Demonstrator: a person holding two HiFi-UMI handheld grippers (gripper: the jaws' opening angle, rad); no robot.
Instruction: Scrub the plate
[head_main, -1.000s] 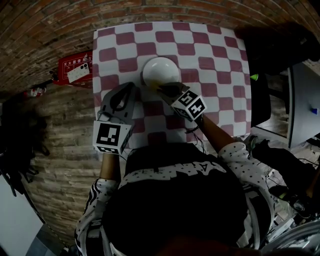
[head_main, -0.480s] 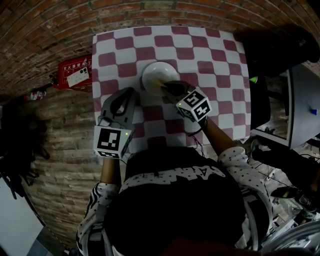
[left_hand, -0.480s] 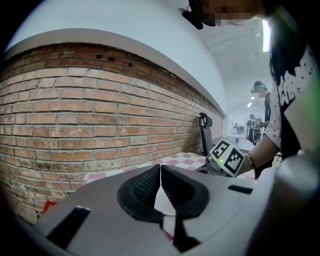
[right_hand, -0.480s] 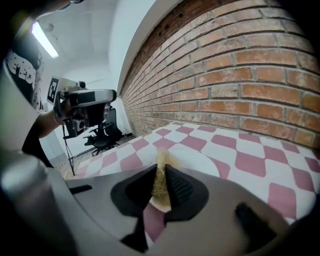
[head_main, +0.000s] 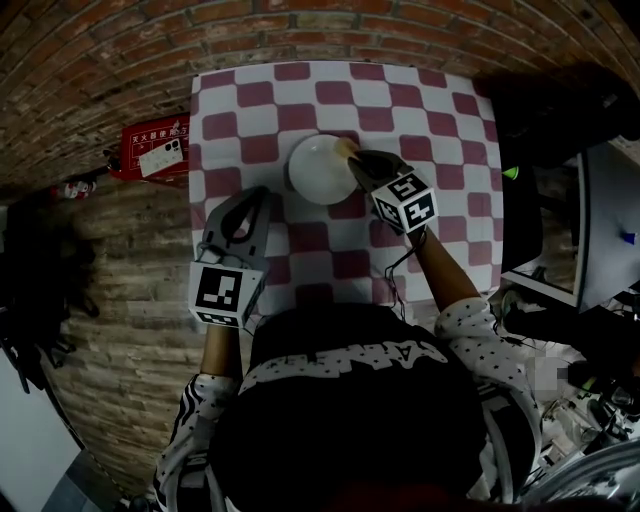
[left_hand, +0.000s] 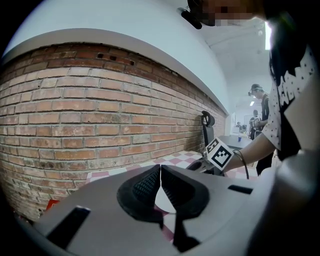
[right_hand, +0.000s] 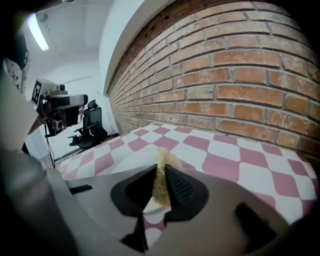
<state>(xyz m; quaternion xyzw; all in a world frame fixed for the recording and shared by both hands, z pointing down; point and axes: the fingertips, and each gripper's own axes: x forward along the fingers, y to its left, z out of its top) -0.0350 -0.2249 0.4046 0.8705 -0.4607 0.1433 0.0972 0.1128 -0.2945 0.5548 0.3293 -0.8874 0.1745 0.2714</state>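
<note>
A white plate (head_main: 318, 168) lies on the red-and-white checked tablecloth (head_main: 420, 95). My right gripper (head_main: 353, 155) is shut on a thin yellow scrub pad (right_hand: 162, 176), whose tip (head_main: 346, 148) rests at the plate's upper right rim. In the right gripper view the pad stands upright between the jaws over the plate (right_hand: 125, 161). My left gripper (head_main: 252, 200) sits to the lower left of the plate, apart from it, jaws closed together with nothing between them (left_hand: 160, 181).
A brick wall (head_main: 120, 60) borders the table's left and far sides. A red box (head_main: 153, 148) lies on the ledge left of the table. A dark office chair (head_main: 560, 95) and a desk edge (head_main: 600, 220) stand at the right.
My right gripper has carried the pad from the plate's lower edge up along its right side to the upper right rim. The left gripper has stayed about where it was.
</note>
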